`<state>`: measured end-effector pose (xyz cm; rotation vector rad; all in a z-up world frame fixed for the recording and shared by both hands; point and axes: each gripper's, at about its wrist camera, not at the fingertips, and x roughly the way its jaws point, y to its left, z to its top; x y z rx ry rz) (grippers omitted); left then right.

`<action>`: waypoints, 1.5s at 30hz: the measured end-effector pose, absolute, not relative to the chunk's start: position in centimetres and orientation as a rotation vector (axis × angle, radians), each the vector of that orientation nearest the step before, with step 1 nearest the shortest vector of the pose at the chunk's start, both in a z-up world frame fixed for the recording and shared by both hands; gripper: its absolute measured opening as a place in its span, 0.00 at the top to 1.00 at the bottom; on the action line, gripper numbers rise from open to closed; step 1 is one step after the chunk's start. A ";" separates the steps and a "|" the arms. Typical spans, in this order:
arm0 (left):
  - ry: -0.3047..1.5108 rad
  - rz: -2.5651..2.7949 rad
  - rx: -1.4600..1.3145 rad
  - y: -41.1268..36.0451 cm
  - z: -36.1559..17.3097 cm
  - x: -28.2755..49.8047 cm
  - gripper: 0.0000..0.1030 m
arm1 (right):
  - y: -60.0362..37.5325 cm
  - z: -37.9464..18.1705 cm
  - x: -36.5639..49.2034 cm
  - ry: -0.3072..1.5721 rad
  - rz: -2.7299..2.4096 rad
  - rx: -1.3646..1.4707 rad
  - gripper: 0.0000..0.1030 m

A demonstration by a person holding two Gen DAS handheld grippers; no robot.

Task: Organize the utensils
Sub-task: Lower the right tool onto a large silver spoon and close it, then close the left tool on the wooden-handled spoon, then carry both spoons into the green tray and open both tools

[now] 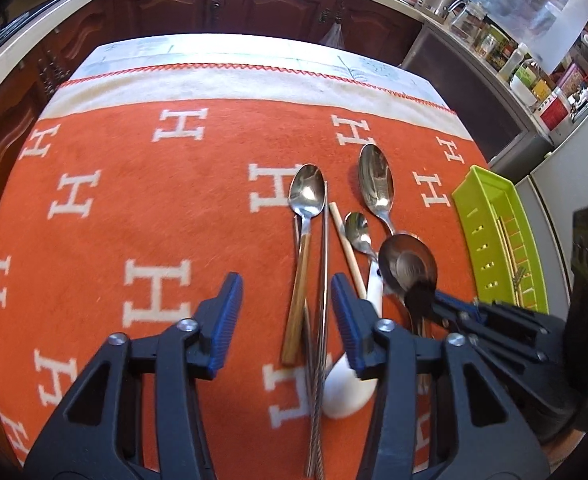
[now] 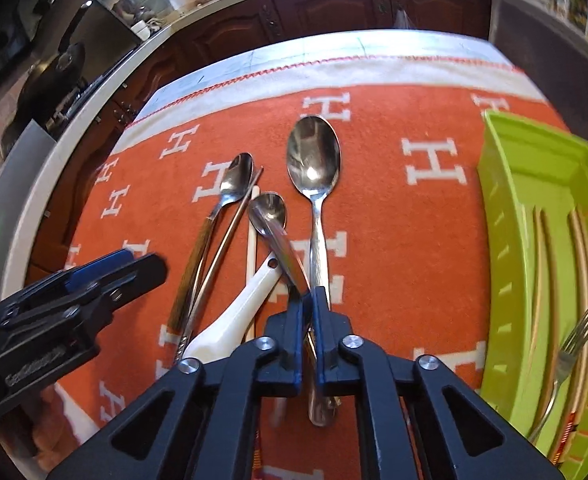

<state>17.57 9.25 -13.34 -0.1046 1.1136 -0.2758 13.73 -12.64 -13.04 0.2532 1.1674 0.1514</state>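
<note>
Shiny oval steel spoon [image 2: 279, 236], woolly orange cloth [image 2: 378, 208], ribbed green tray [image 2: 502, 216]

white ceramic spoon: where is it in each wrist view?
Left wrist: white ceramic spoon lies bottom centre-right, its bowl nearest the camera, partly behind the left gripper's right-hand finger.
Right wrist: white ceramic spoon sits lower centre-left, handle hole pointing up, just left of the right gripper.
Shared landmark: green utensil tray, at the right in both.
</note>
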 end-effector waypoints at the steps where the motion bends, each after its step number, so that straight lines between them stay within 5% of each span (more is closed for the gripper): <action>1: 1.119 -0.276 -0.099 8.9 -13.6 18.0 0.67 | -12.8 -13.1 13.6 1.166 0.154 0.260 0.96; 7: 1.136 -0.250 -0.067 7.6 -14.7 19.6 0.81 | -13.6 -13.0 13.0 1.154 0.173 0.289 0.96; 15: 1.155 -0.224 -0.029 6.4 -16.1 20.7 0.82 | -14.2 -12.8 12.6 1.146 0.194 0.320 0.96; 18: 1.154 -0.223 -0.029 6.1 -16.1 20.7 0.95 | -14.5 -12.9 12.5 1.147 0.191 0.332 0.96; 32: 1.124 -0.185 -0.132 8.5 -13.9 18.1 0.96 | -15.9 -12.5 11.4 1.134 0.206 0.401 0.96; 45: 1.012 -0.334 -0.116 2.9 -5.7 12.1 0.96 | -22.2 -6.9 7.2 1.004 0.167 0.531 0.96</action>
